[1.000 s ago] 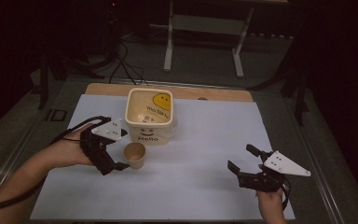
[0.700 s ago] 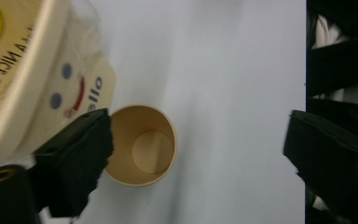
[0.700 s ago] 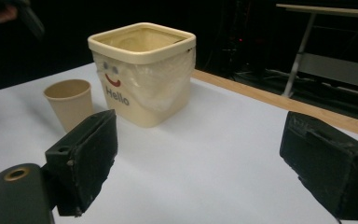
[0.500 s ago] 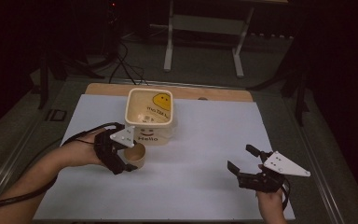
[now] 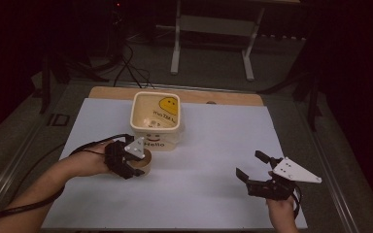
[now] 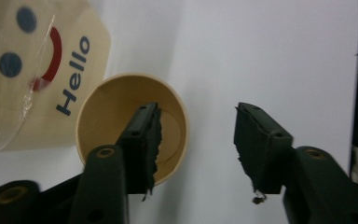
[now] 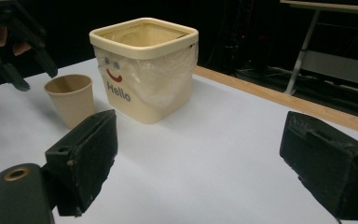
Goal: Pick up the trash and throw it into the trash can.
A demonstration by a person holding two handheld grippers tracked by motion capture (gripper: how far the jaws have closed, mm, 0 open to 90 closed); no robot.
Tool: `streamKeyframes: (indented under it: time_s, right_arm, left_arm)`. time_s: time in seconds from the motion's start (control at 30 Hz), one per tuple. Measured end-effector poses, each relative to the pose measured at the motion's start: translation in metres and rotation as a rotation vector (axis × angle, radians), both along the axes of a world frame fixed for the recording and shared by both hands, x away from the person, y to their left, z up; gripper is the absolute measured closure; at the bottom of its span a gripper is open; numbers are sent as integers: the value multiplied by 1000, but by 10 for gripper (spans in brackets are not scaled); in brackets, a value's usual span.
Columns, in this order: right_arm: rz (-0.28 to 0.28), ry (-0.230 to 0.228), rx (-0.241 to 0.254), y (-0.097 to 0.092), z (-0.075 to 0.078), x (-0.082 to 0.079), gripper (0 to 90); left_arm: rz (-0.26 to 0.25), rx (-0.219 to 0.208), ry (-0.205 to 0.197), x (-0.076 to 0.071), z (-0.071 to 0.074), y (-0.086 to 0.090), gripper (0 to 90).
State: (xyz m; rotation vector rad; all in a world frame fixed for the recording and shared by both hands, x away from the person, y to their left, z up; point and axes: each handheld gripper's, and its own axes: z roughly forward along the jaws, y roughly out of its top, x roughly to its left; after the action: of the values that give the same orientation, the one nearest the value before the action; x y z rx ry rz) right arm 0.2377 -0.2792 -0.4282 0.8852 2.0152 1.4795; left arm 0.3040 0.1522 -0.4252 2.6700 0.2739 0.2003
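Note:
A brown paper cup [image 5: 147,160] stands upright on the white sheet, just in front of a cream bin [image 5: 156,119] with a clear liner and "Hello" on its side. My left gripper [image 5: 132,167] is open and hangs over the cup from the left. In the left gripper view [image 6: 196,116] one jaw is over the mouth of the cup [image 6: 107,107] and the other is outside its rim; the bin [image 6: 28,93] lies beyond. My right gripper [image 5: 250,165] is open over bare sheet at the front right [image 7: 200,135], facing the cup [image 7: 70,100] and bin [image 7: 144,70].
A white sheet [image 5: 213,141] covers the table, with a wooden strip [image 5: 223,97] along its far edge. Behind the table stands a metal frame [image 5: 213,29] on a dark floor. Cables trail at the back left [image 5: 126,68].
My left gripper has moved right, onto the cup, so that one jaw now sits over its opening. The right gripper has held still.

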Motion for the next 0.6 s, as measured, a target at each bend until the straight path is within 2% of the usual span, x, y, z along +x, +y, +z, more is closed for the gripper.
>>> streamKeyframes:
  time_s: [0.03,0.17,0.3,0.53,0.57,0.6]
  right_arm:
    - [-1,0,-2,0,0,0,112]
    - [3,2,-2,0,-1,0,112]
    - [6,5,-4,1,-1,1,112]
    - [8,6,-6,0,-1,1,112]
    - [8,6,-6,0,-1,1,112]
    - [8,7,-8,0,-2,1,112]
  left_arm:
    - [3,16,-4,1,-4,-1,562]
    - [-7,24,2,3,-9,-1,603]
    - [-16,33,0,4,-13,-2,686]
    - [-33,71,6,7,-21,-5,784]
    - [-39,79,-5,7,-22,-5,784]
    - [-43,77,5,8,-23,-6,812]
